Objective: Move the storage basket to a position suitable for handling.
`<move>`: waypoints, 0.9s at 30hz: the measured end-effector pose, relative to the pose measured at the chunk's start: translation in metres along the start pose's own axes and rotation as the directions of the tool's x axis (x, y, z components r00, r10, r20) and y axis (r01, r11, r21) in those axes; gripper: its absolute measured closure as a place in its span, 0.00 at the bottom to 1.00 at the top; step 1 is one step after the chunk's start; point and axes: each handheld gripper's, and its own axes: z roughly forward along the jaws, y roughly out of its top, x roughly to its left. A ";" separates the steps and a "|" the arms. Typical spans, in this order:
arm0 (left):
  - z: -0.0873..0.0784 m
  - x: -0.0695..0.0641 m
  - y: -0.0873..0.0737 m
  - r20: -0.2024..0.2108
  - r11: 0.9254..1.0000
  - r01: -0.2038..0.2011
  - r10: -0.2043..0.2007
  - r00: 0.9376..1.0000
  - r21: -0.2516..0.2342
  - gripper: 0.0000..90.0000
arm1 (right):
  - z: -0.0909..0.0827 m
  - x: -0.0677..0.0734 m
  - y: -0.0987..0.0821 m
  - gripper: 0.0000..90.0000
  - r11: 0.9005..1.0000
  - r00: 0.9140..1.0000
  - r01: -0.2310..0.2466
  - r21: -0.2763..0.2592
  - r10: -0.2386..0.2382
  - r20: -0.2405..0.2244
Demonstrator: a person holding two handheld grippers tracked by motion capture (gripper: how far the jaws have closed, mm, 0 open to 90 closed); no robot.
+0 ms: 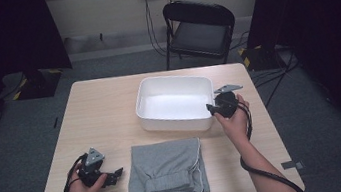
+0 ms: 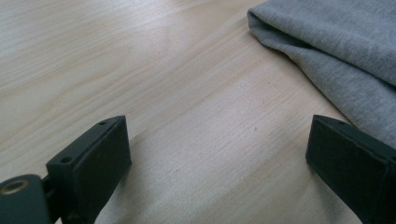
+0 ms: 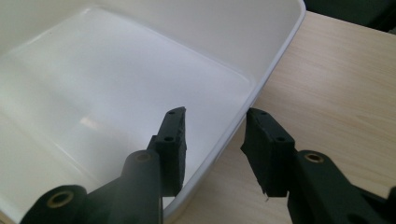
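Grey cloth: the folded grey cloth (image 1: 166,170) lay at the near edge of the surface (image 1: 105,110), closest to the camera, flat and between the two hands.
Cloth edge: in the left gripper view a rounded fold of the cloth (image 2: 336,51) sat at the upper right, and it seemed to run just behind the right finger.
Left gripper: the left gripper (image 1: 112,177) sat low at the near left of the surface, just beside the cloth and pointing at it.
Left fingers: its fingers (image 2: 93,158) were spread wide, with bare wood between them and nothing pinched.
White tub: the white tub (image 1: 145,92) stood past the cloth, in the middle of the surface, with nothing seen inside.
Right gripper: the right gripper (image 1: 212,109) was at the tub's near right corner.
Right fingers: one finger (image 3: 173,140) hung inside the tub and the other outside, with the tub's rim (image 3: 261,79) between them. They were partly open and did not press on the rim.
Chair: a black folding chair (image 1: 197,31) stood behind the surface.
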 end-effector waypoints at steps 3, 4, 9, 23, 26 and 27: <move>0.000 0.000 0.000 0.000 1.000 0.000 0.000 1.000 0.000 0.07 | 0.002 0.000 0.001 0.69 1.000 1.000 -0.005 -0.009 0.005 -0.005; 0.000 0.000 0.000 0.000 1.000 0.000 0.000 1.000 0.000 0.07 | 0.003 0.000 0.001 0.69 1.000 1.000 -0.003 -0.012 0.003 -0.005; 0.000 0.000 0.000 0.000 1.000 0.000 0.000 1.000 0.000 0.07 | 0.007 0.001 0.003 0.72 1.000 1.000 0.001 -0.017 -0.002 -0.015; 0.000 0.000 0.000 0.000 1.000 0.000 0.000 1.000 0.000 0.07 | 0.010 0.005 0.004 0.75 0.999 0.999 -0.022 -0.027 0.021 -0.027; 0.000 0.000 0.000 0.000 1.000 0.000 0.000 1.000 0.000 0.07 | 0.010 0.006 0.005 0.75 0.999 0.999 -0.024 -0.026 0.023 -0.027; 0.000 0.000 0.000 0.000 1.000 0.000 0.000 1.000 0.000 0.07 | 0.010 0.006 0.005 0.75 0.999 0.999 -0.023 -0.025 0.023 -0.028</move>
